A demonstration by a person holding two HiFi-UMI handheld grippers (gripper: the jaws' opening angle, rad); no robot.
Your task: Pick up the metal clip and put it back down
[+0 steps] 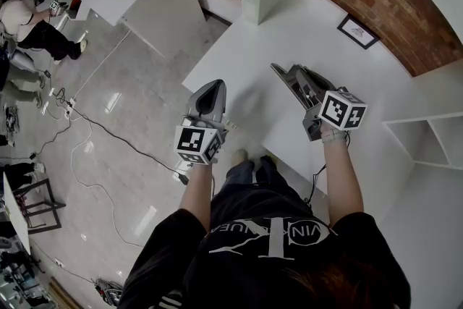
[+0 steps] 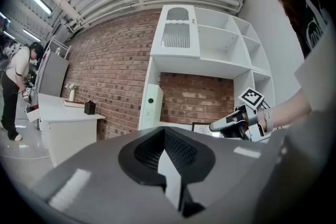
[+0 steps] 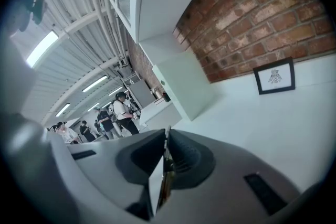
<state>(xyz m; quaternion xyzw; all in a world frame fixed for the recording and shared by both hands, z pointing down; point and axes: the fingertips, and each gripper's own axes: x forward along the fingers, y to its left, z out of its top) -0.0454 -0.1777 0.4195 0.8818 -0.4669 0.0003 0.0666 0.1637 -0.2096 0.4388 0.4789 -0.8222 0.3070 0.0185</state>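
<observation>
Tongs checked, one in each of my hands. Left gripper [image 1: 212,87]: jaws fully together with nothing between them; I hold it by the near edge of the white table [image 1: 289,40]. Right gripper [image 1: 281,70]: jaws pressed together on the metal clip [image 3: 167,173], which shows edge-on as a thin strip between the pads, its tip just past them. I hold this gripper over the table. A framed picture [image 1: 357,31] lies farther along the table, well apart from both grippers.
</observation>
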